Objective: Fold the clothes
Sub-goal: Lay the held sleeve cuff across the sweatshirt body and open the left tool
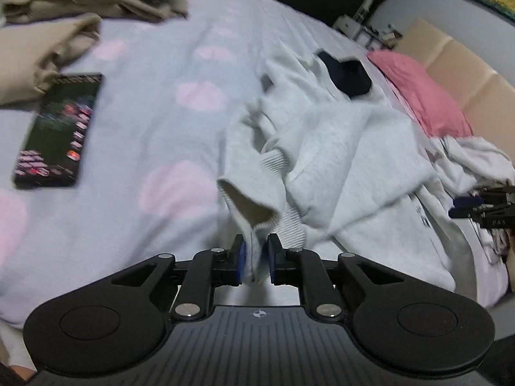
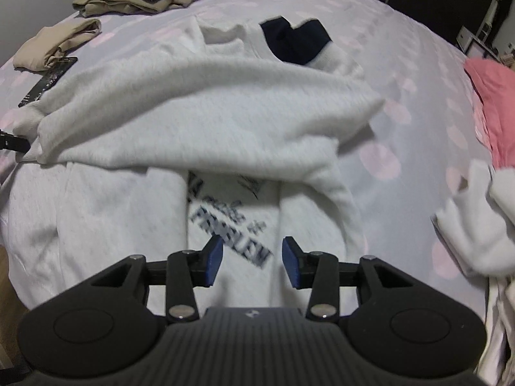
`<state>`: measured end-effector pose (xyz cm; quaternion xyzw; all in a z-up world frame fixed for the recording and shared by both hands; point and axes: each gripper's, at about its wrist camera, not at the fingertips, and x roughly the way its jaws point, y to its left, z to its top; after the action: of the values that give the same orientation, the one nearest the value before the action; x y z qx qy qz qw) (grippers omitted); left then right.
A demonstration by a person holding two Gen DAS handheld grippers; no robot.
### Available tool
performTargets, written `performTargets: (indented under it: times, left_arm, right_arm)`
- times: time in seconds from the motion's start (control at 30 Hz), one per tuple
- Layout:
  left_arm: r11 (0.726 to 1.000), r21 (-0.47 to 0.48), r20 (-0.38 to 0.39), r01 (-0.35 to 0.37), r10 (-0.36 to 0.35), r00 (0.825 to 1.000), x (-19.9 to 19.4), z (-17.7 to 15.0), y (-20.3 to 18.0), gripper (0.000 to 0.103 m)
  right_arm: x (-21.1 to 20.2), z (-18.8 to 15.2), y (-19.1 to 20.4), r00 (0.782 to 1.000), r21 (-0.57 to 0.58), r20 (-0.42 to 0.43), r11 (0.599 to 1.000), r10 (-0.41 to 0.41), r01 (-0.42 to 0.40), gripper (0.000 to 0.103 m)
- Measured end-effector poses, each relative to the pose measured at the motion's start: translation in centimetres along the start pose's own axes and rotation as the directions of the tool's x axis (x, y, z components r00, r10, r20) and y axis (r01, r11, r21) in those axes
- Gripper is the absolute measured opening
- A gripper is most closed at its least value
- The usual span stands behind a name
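Sweatshirt (image 1: 338,148) cuff (ribbed) sits clamped in left gripper (image 1: 256,259) jaws; right gripper (image 2: 252,261) jaws gape apart above it.

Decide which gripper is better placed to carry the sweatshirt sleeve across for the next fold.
Left. The left gripper is shut on the sweatshirt cuff; the right gripper hangs open above the print.
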<state>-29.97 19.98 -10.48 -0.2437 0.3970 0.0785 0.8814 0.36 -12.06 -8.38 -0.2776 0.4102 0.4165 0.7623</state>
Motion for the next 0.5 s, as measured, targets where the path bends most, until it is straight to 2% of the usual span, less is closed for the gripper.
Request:
performTargets:
  times: [0.07, 0.13, 0.23, 0.3, 0.4, 0.5]
  left_arm:
    - [0.999, -0.037, 0.029, 0.005, -0.004, 1.0, -0.7, 0.1, 1.0, 0.011]
    - [0.997, -0.08, 0.053, 0.024, -0.02, 0.998, -1.3, 0.4, 1.6, 0.011]
    - [0.992, -0.112, 0.062, 0.05, -0.043, 0.997, -0.9, 0.4, 2.0, 0.011]
    - [0.991, -0.119, 0.052, 0.061, -0.055, 0.997, -0.3, 0.2, 2.0, 0.011]
    - [0.993, -0.105, 0.043, 0.062, -0.058, 0.997, 0.3, -0.2, 1.3, 0.011]
    - [0.996, -0.075, 0.04, 0.058, -0.055, 0.998, 0.8, -0.4, 0.5, 0.011]
  right_arm:
    - [0.6, 0.7, 0.3, 1.0, 0.024, 0.011, 0.999, 0.028, -0.028, 0.046]
    - [1.3, 1.4, 0.1, 0.997, 0.101, 0.017, 0.992, 0.071, -0.073, 0.047]
    - [2.8, 2.3, -0.4, 0.99, 0.248, 0.027, 0.958, 0.138, -0.14, 0.047]
    - [3.8, 2.7, -0.7, 0.984, 0.338, 0.041, 0.925, 0.171, -0.175, 0.048]
    - [5.2, 3.1, -1.1, 0.978, 0.475, 0.074, 0.855, 0.197, -0.208, 0.057]
    - [6.4, 3.5, -1.4, 0.976, 0.572, 0.09, 0.791, 0.199, -0.214, 0.057]
